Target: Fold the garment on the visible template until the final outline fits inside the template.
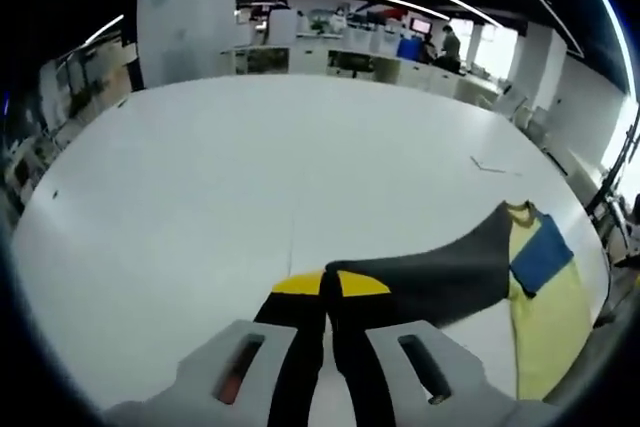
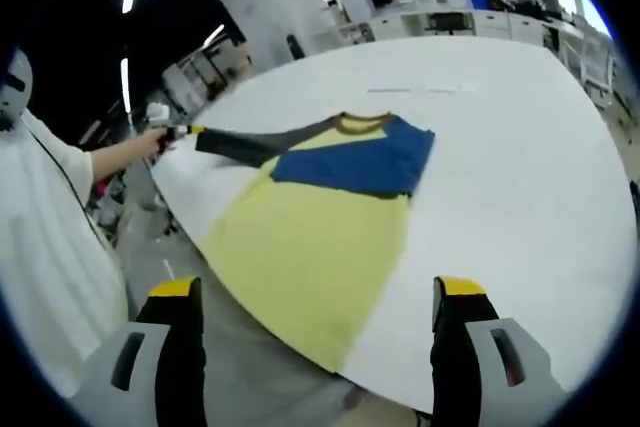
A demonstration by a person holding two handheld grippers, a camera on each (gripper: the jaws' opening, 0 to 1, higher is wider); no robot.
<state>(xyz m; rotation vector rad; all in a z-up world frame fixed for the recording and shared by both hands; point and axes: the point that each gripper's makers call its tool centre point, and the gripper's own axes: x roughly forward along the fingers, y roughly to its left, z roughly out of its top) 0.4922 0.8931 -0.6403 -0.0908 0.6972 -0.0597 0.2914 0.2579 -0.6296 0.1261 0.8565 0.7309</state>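
Right gripper view: a big white table takes up most of the room, with desks and lights far behind it. On the table lies the shirt. It is yellow with a blue patch across the chest and a dark sleeve. Its bottom part hangs a little over the near edge of the table. A person in a white top stands at the left side and holds the left gripper, which pulls the dark sleeve out straight to the side. The right gripper is wide open, with nothing between its jaws, and sits just above the near edge of the shirt.

In the left gripper view, the left gripper has its jaws close together, pinching the end of the dark sleeve. The sleeve runs to the right to the yellow shirt on the table
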